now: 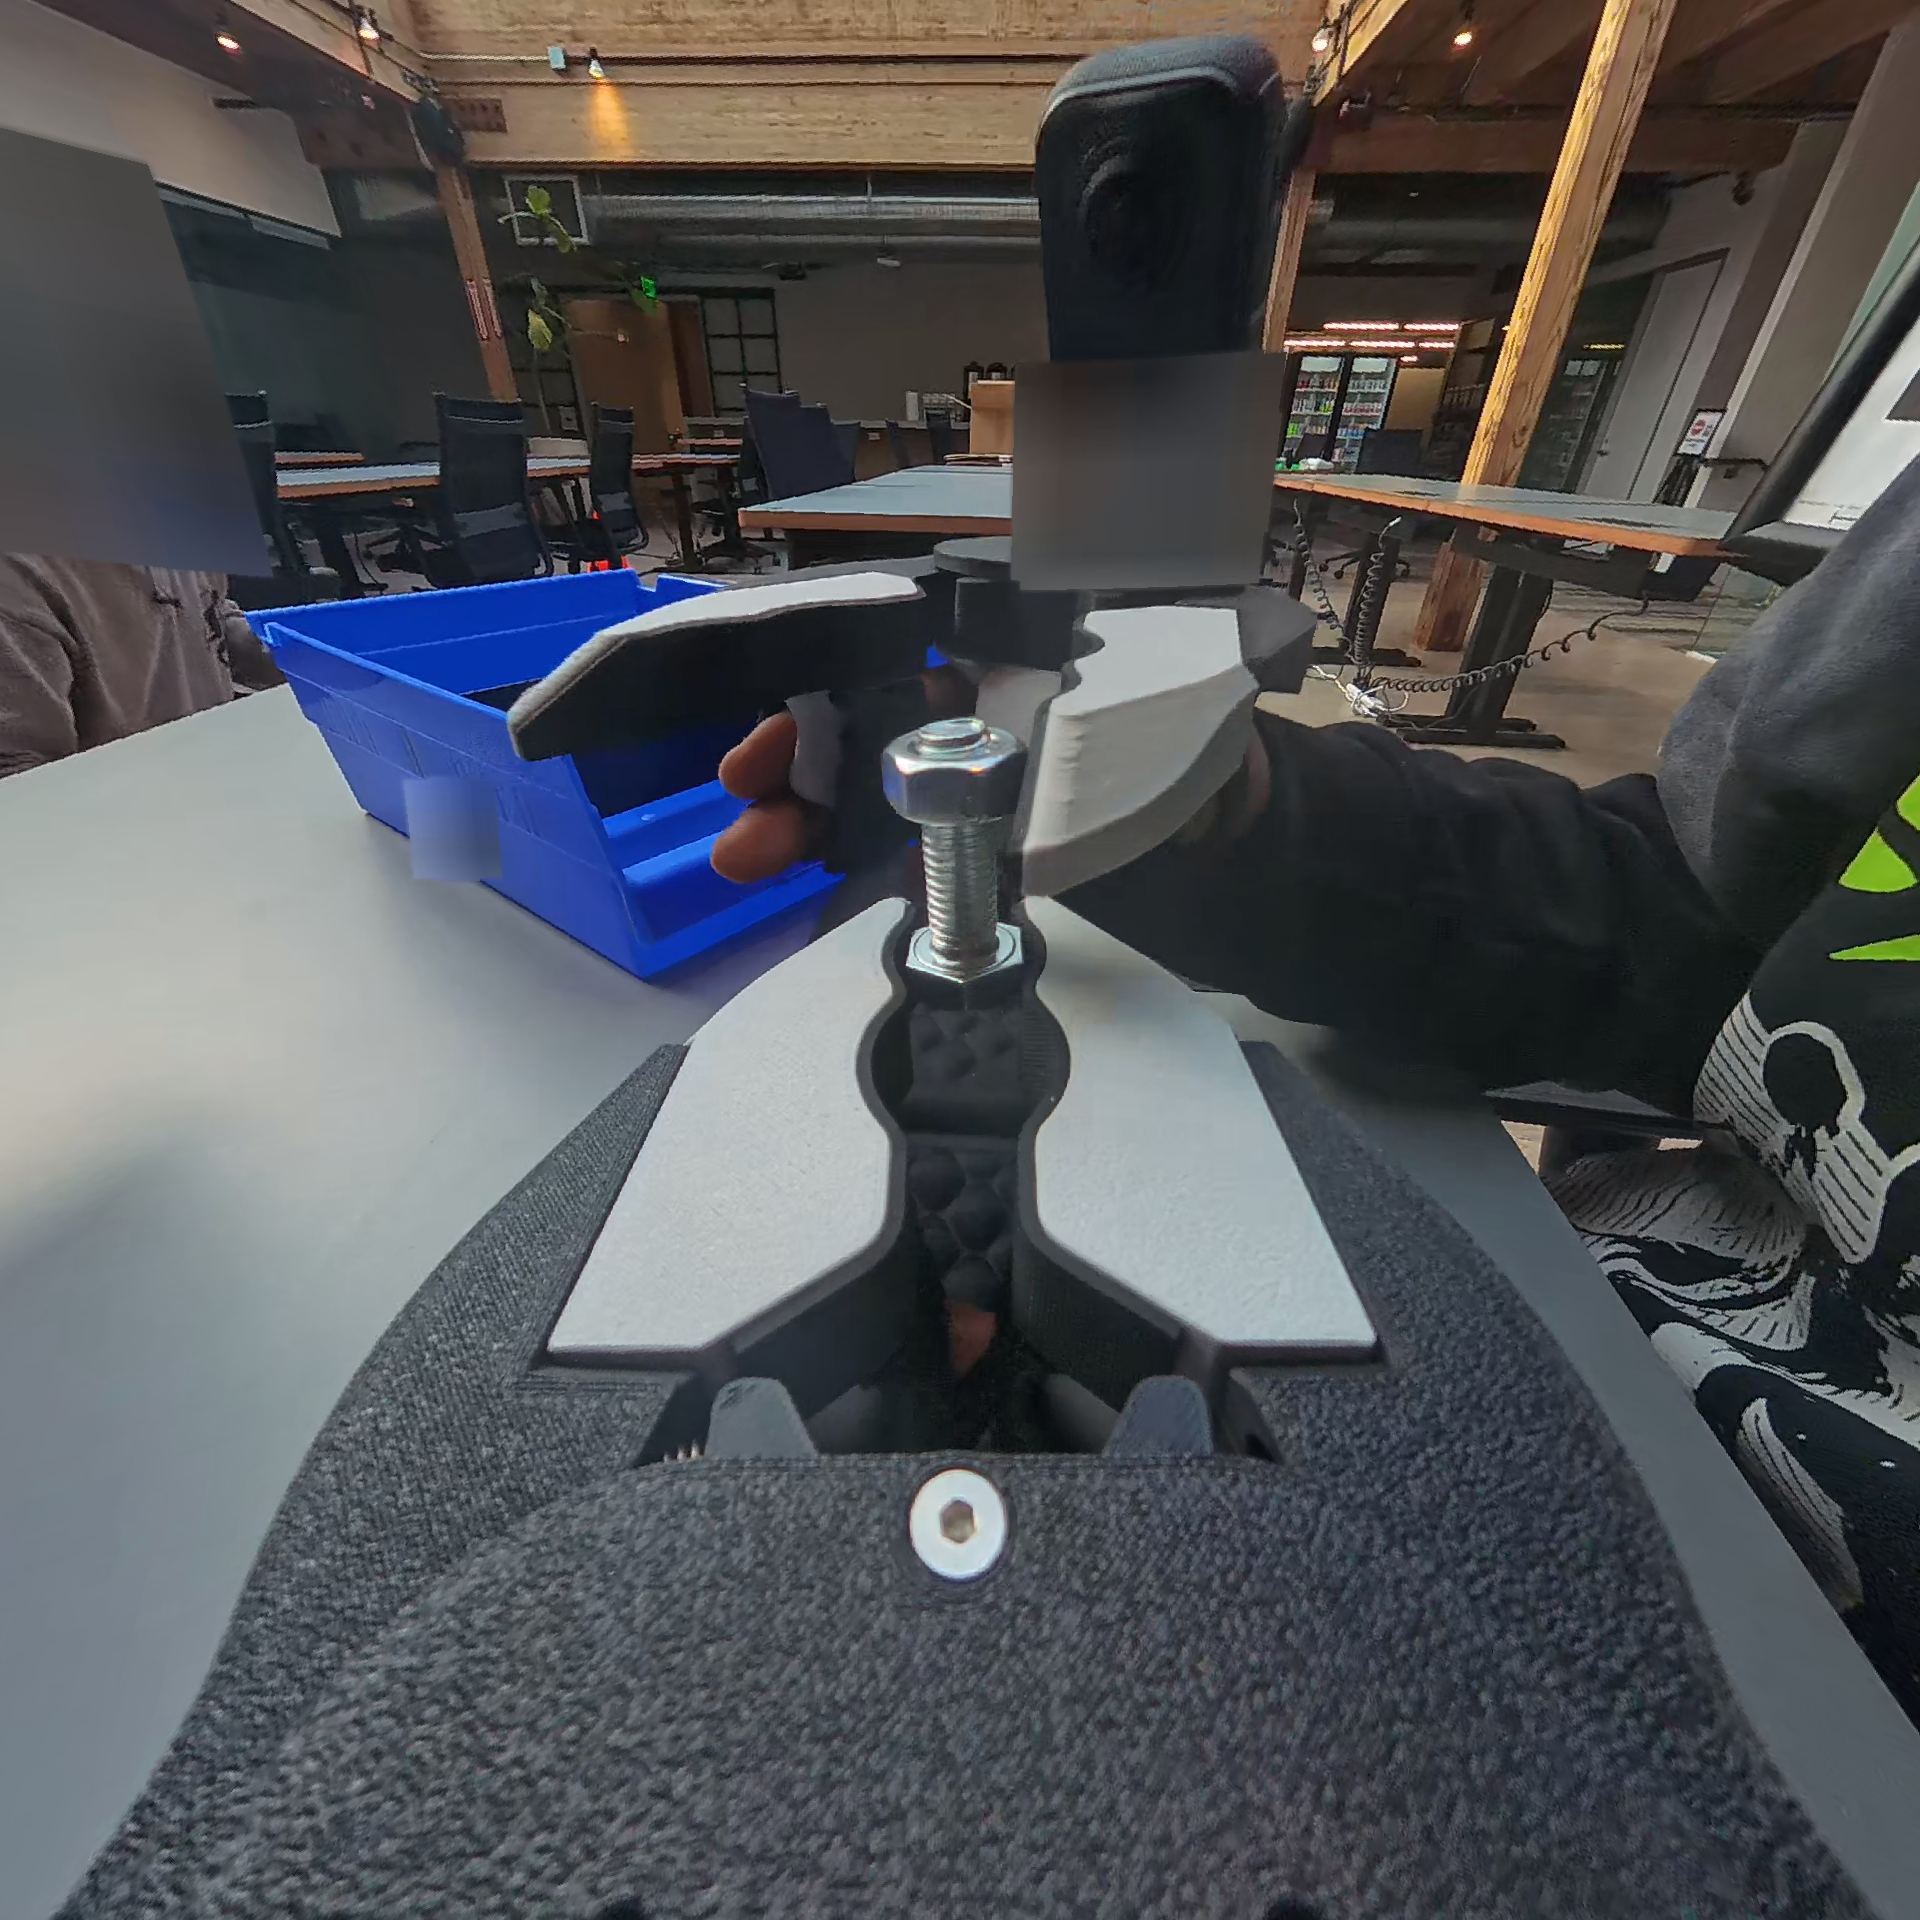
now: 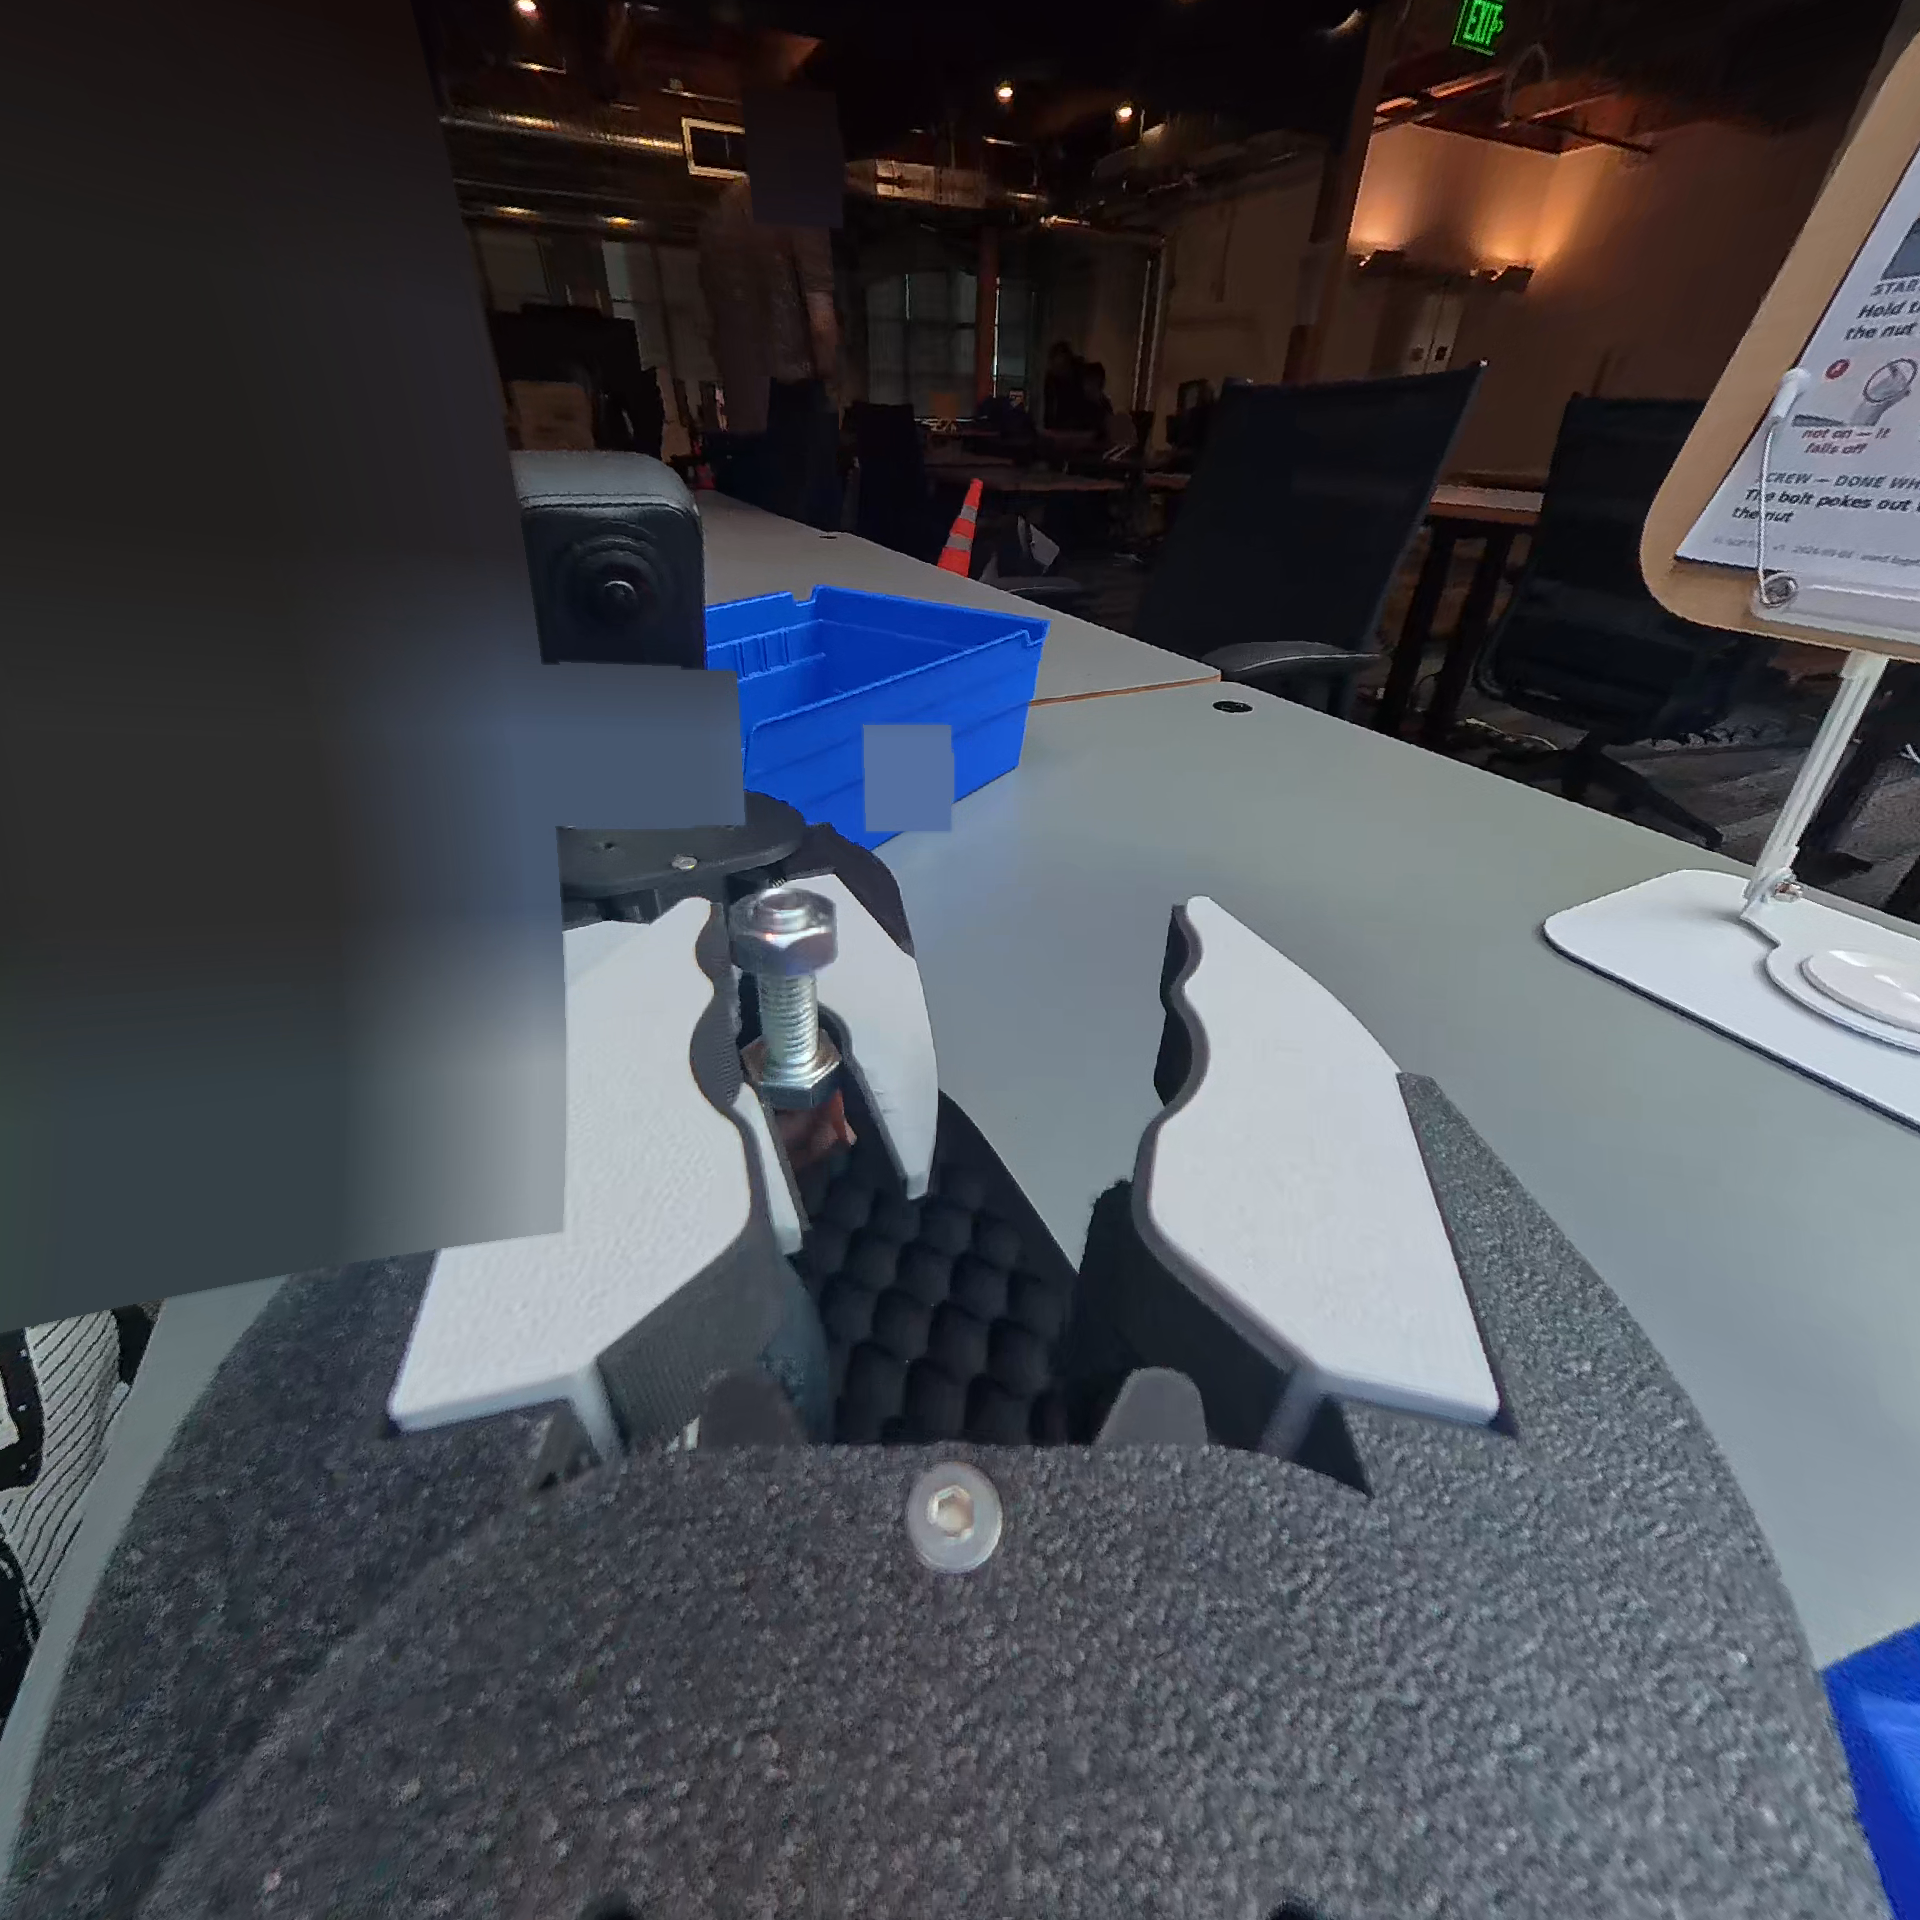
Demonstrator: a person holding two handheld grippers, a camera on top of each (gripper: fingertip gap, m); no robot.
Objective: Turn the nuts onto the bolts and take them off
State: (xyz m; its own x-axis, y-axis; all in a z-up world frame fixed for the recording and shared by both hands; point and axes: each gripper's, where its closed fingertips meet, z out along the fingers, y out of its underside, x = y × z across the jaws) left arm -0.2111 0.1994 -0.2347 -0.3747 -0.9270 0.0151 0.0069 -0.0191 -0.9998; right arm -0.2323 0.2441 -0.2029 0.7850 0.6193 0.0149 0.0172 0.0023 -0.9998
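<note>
A silver bolt stands upright with its hex head down, clamped between the fingertips of my left gripper, which is shut on it. A silver nut sits at the top end of the thread. My right gripper is open, its two fingers spread either side of the nut without touching it. In the right wrist view the bolt and nut stand close to the left finger of my right gripper. The left gripper holds the bolt head there.
A blue plastic bin stands on the grey table behind the grippers, and shows in the right wrist view. A white stand with an instruction sheet is at the right. A person's dark sleeve reaches in from the right. My hands' fingertips stand some 5 cm from each other.
</note>
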